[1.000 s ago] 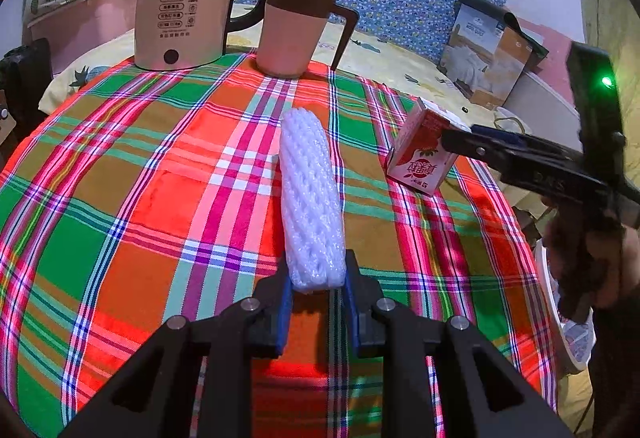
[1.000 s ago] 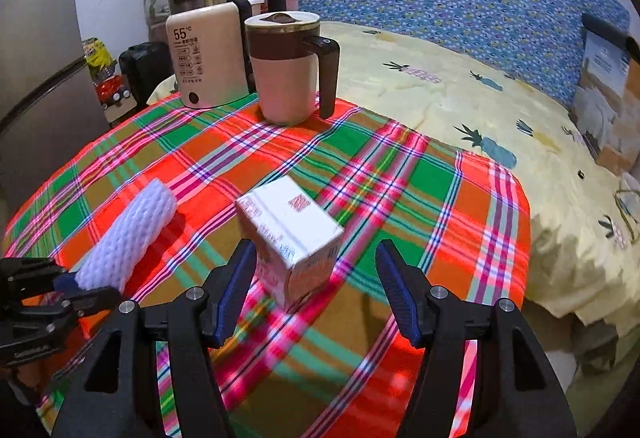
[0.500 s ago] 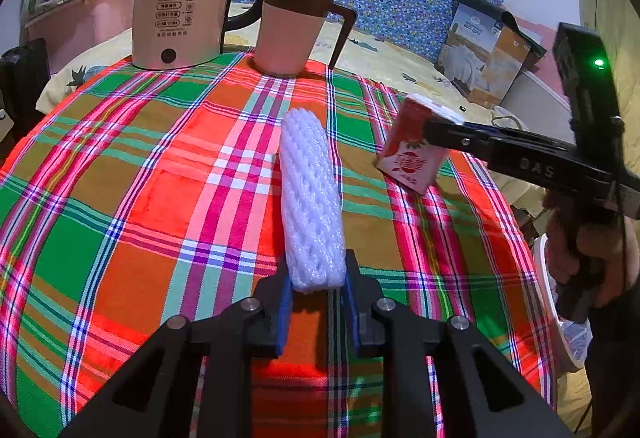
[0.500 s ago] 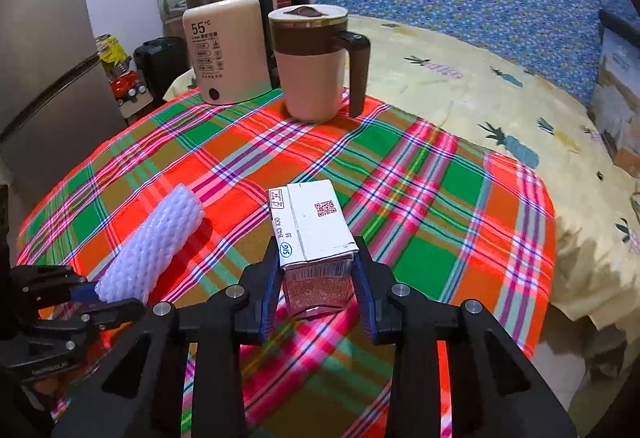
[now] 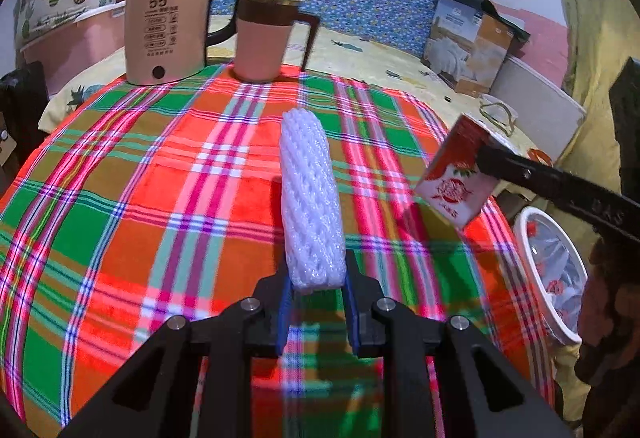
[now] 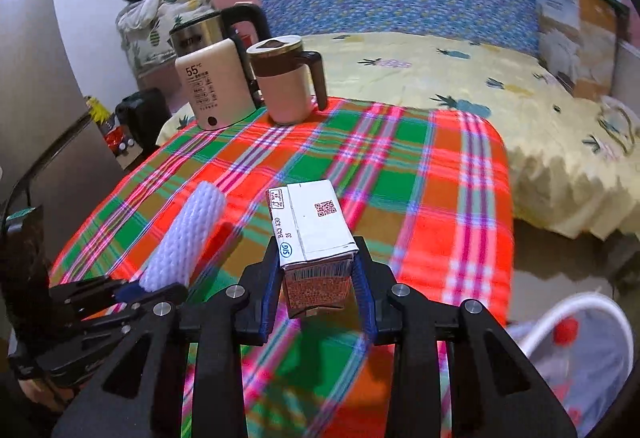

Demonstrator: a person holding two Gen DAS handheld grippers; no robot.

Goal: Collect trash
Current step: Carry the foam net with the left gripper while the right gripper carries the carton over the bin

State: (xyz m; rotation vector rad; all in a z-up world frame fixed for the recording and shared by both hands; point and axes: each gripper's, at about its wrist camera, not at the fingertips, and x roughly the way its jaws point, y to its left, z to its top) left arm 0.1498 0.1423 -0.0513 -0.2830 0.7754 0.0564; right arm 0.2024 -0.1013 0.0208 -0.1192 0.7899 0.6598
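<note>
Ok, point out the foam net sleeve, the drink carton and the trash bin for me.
foam net sleeve (image 5: 310, 198), left wrist view, middle of its white mesh body.
drink carton (image 6: 316, 226), right wrist view, its white top face.
trash bin (image 5: 532, 258), left wrist view, the white rim on its near side.

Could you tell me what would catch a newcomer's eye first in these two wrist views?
First comes the loud red, green and orange plaid tablecloth that fills both views. Next, the two pieces of trash already gripped: a white foam net sleeve in the left gripper and a small drink carton in the right gripper. A white bin waits at the table's right edge.
</note>
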